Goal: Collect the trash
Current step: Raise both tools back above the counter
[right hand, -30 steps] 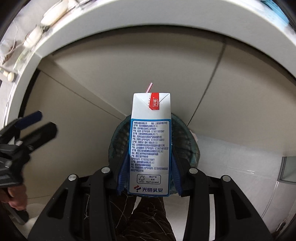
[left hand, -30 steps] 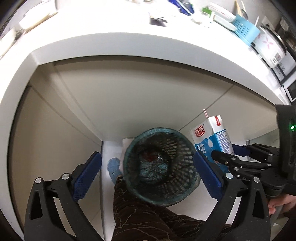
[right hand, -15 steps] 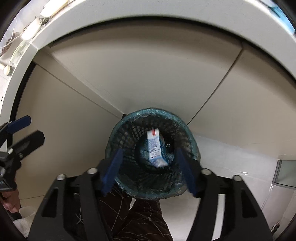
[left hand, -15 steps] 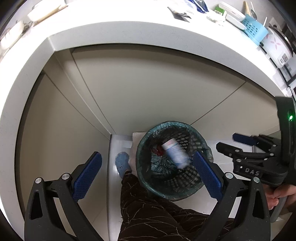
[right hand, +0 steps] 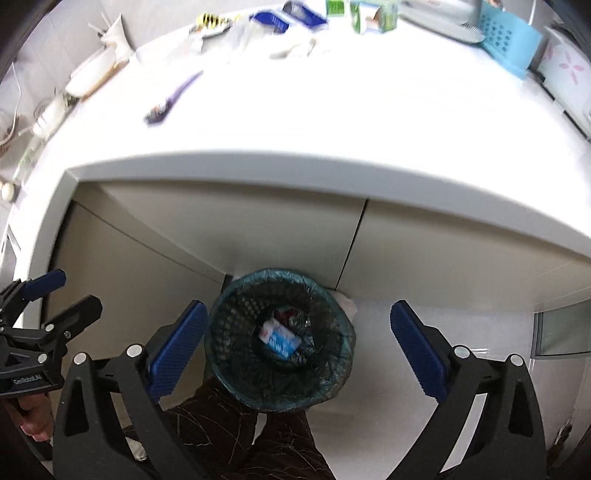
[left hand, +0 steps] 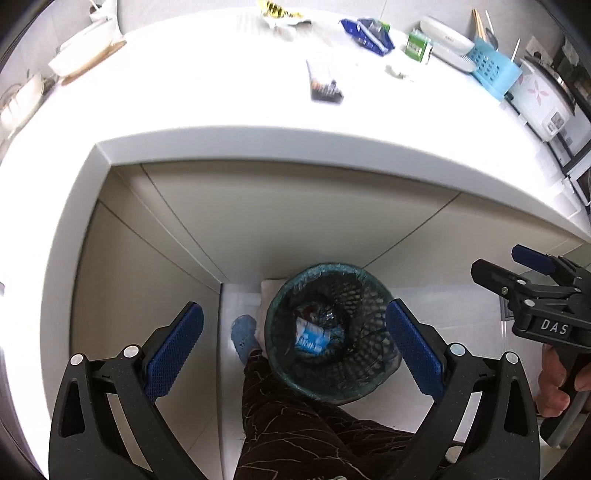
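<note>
A black mesh trash bin point(left hand: 354, 284) with a blue-green liner stands on the floor against the cabinets; it also shows in the right wrist view point(right hand: 236, 302). The blue and white milk carton point(left hand: 312, 336) lies inside it among other trash, and shows in the right wrist view point(right hand: 280, 339) too. My left gripper point(left hand: 293, 345) is open and empty, high above the bin. My right gripper point(right hand: 295, 343) is open and empty above the bin; it also shows in the left wrist view point(left hand: 509, 266). Wrappers point(left hand: 369, 31) and a green carton point(left hand: 419, 46) lie on the white counter point(left hand: 221, 92).
A dark flat wrapper point(left hand: 325, 85) lies mid-counter. A blue basket point(left hand: 493, 70), white dish point(left hand: 448, 42) and rice cooker point(left hand: 543, 99) stand at the right. A purple brush point(right hand: 171, 99) lies at the counter's left. The person's leg point(left hand: 295, 424) is beside the bin.
My right gripper opened and dropped the milk carton into the bin. Both grippers then rose, so the countertop has come into view.
</note>
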